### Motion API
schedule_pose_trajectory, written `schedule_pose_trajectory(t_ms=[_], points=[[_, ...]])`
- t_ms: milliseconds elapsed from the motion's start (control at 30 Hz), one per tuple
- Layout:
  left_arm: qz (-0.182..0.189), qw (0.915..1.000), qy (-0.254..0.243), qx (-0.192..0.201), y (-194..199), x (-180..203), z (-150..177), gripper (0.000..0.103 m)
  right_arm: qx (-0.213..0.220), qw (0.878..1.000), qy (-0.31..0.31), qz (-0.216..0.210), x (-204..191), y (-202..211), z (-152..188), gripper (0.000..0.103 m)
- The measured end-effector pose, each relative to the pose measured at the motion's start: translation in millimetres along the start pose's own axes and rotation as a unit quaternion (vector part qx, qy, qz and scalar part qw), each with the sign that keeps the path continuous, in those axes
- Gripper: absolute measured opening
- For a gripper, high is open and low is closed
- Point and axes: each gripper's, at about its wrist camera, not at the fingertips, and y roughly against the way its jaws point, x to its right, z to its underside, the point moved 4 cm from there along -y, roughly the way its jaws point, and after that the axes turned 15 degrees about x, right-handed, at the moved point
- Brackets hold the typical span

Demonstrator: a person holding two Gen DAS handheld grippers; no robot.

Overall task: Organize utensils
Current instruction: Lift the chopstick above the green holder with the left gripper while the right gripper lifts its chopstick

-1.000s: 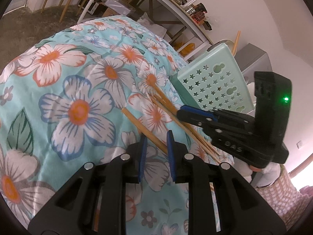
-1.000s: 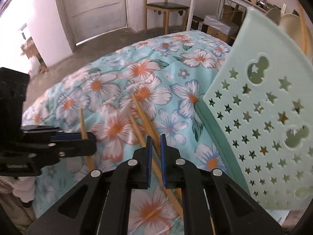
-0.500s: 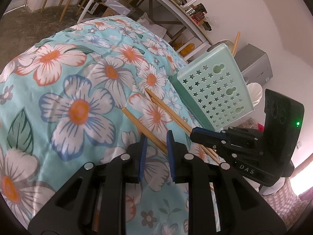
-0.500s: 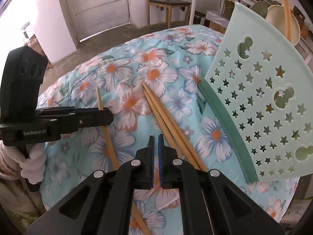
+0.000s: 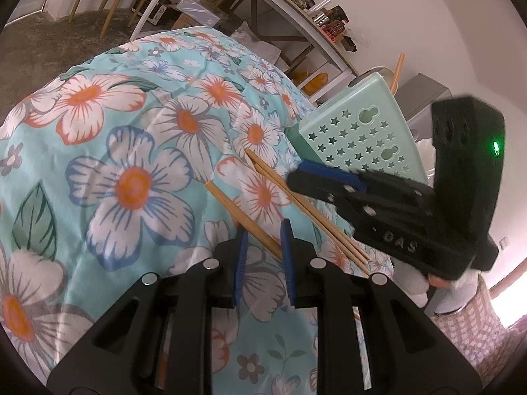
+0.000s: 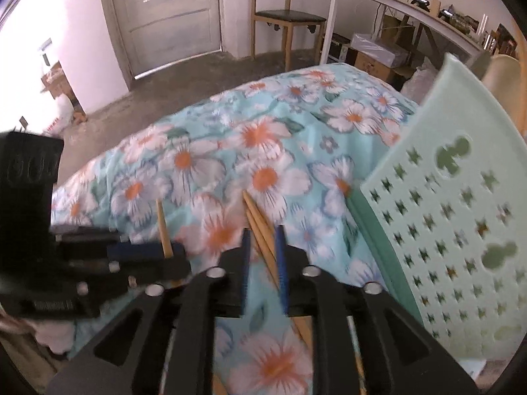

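**A:** Left gripper (image 5: 262,233) first: blue pads parted, a narrow gap between them, pointing down at the floral quilt (image 5: 131,98).

**B:** And there's a single chopstick (image 5: 237,212) running slantwise into that gap?

**A:** Yes, its near end goes in by the right-hand pad. The gap looks wider than the stick, so I don't call that a grip. Whether the pad touches it, I cannot tell.

**B:** Over to the right gripper (image 6: 262,237).

**A:** Its jaws have just been opening, and they stand apart. A bundle of chopsticks (image 6: 253,210) lies on the quilt and passes straight between the pads. The picture is blurred, but the pads do not seem to press on the wood.

**B:** So nothing is lifted on either side?

**A:** Nothing that I can see. From the left wrist view the right gripper sits low over the middle of that bundle, with the far tips sticking out beyond it.

**B:** How do the two lots of sticks lie?

**A:** Near each other, not touching: the single one to the left, the bundle to the right, both slanting the same way.

**B:** And beyond them?

**A:** The mint-green utensil holder (image 6: 444,214) with star cutouts stands on the quilt just right of the bundle. One upright chopstick (image 5: 398,69) pokes out above its rim.
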Motion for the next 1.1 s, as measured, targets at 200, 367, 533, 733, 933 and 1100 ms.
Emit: schedule_pose_trajectory(t_ms=[200, 367, 533, 733, 933, 1100], points=[[0.0, 1.0, 0.0, 0.0, -0.4, 0.4, 0.1, 0.019, -0.016, 1.0, 0.005, -0.022, -8.0, -29.3, -8.8, 0.019], [0.0, 1.0, 0.001, 0.0, -0.3, 0.3, 0.2, 0.019, -0.004, 1.0, -0.003, -0.017, -4.6, -33.5, -14.3, 0.01], [0.0, 1.0, 0.0, 0.0, -0.9, 0.1, 0.2, 0.019, 0.064, 0.997, -0.031, 0.004, 13.2, 9.0, -36.2, 0.009], [0.001, 1.0, 0.001, 0.001, -1.5, 0.1, 0.8, 0.018, 0.185, 0.977, -0.089, 0.054, 45.9, 110.0, -48.8, 0.008], [-0.001, 1.0, -0.002, 0.001, -2.1, 0.8, 1.8, 0.018, 0.263, 0.946, -0.158, 0.107, 64.1, 188.7, -10.3, 0.008], [-0.011, 0.9998, -0.016, 0.005, -2.0, 8.9, 1.2, 0.018, 0.306, 0.922, -0.19, 0.142, 67.8, 230.4, 14.6, 0.008]])
